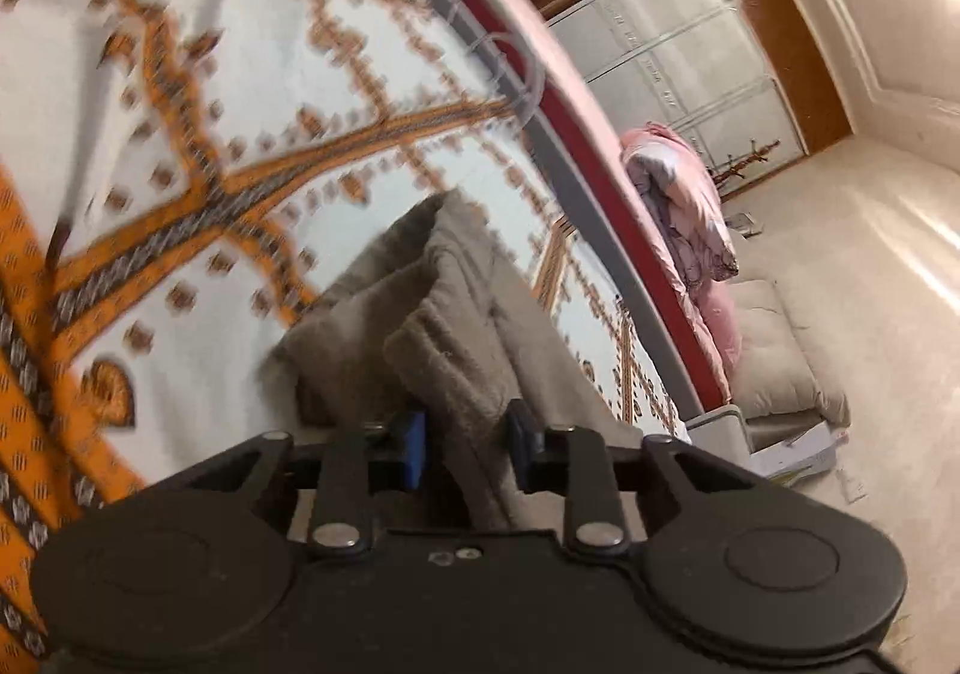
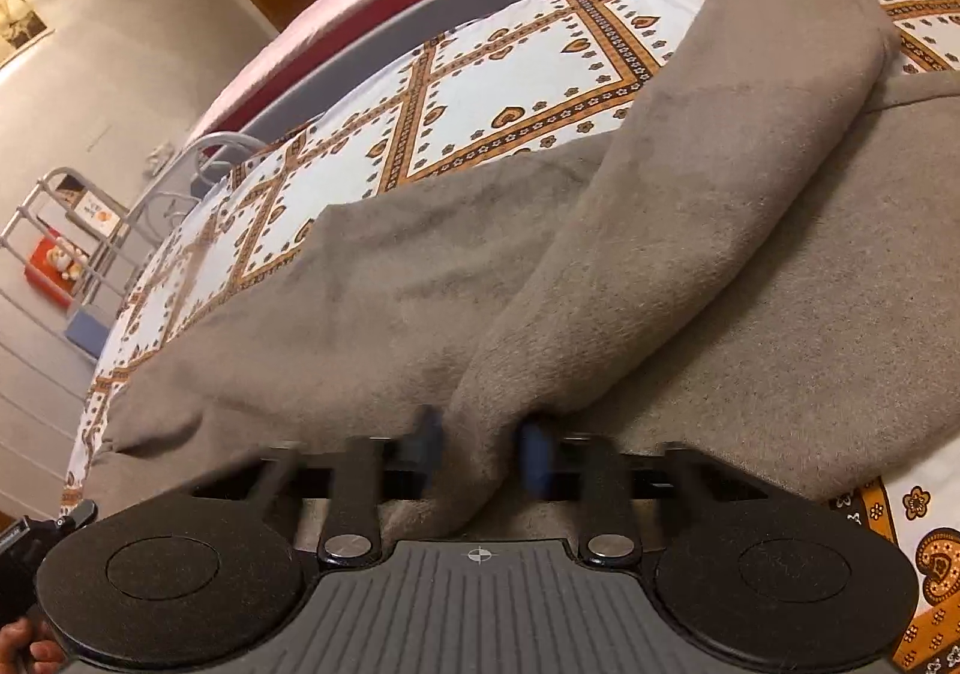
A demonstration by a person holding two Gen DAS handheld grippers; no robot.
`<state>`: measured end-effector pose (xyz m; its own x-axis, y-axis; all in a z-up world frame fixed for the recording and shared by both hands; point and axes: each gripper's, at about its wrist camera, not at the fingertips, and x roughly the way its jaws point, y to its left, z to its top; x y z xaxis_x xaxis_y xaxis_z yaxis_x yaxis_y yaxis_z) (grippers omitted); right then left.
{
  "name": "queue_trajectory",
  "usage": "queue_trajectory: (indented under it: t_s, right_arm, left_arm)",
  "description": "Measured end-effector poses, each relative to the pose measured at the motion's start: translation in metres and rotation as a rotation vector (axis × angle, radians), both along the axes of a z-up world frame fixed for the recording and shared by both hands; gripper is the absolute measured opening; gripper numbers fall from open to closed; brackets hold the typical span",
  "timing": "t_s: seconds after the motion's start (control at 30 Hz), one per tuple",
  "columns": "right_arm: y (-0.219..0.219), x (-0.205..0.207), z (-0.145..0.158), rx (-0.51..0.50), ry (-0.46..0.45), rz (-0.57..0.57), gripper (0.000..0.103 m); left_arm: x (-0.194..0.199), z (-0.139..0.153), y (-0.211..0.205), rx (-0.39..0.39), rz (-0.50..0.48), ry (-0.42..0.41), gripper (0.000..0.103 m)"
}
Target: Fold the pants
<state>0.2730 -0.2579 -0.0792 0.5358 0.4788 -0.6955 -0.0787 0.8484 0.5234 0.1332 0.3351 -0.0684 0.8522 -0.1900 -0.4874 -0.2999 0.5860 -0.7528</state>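
Observation:
Grey-brown fleece pants (image 2: pixel 540 266) lie spread across a bed with a white and orange patterned sheet (image 2: pixel 516 74). One pant leg runs as a raised fold from the far right down into my right gripper (image 2: pixel 483 452), whose blue pads press on the bunched cloth. In the left wrist view my left gripper (image 1: pixel 465 446) is shut on a ribbed cuff end of the pants (image 1: pixel 438 326), lifted a little off the sheet (image 1: pixel 180 134). The fabric hides both grippers' fingertips.
A grey and red bed frame edge (image 1: pixel 576 146) runs beside the sheet, with pink bedding (image 1: pixel 690 206) and a beige cushion (image 1: pixel 780 350) on the floor beyond. A metal rail (image 2: pixel 72 230) and a small shelf stand at the left. A person's fingers (image 2: pixel 30 644) show at the lower left.

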Motion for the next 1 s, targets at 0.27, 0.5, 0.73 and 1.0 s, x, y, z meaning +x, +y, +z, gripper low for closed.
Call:
queue_trajectory:
  t_s: [0.27,0.5,0.73,1.0]
  right_arm:
    - [-0.021,-0.023,0.034,0.106,-0.229,0.021,0.014]
    - [-0.018,-0.028,-0.024,0.027,-0.083,0.058,0.013]
    - [-0.022,-0.028,-0.012,0.027,-0.112,0.069,0.017]
    - [-0.045,-0.035,0.02,0.003,-0.187,0.008,0.021]
  left_arm:
    - [0.005,0.054,-0.001,0.169,-0.021,-0.251,0.014]
    - [0.01,-0.019,0.001,0.184,-0.055,0.06,0.014]
    - [0.014,0.005,-0.006,0.218,-0.05,0.102,0.018]
    - [0.009,0.033,-0.031,0.32,-0.08,0.073,0.015]
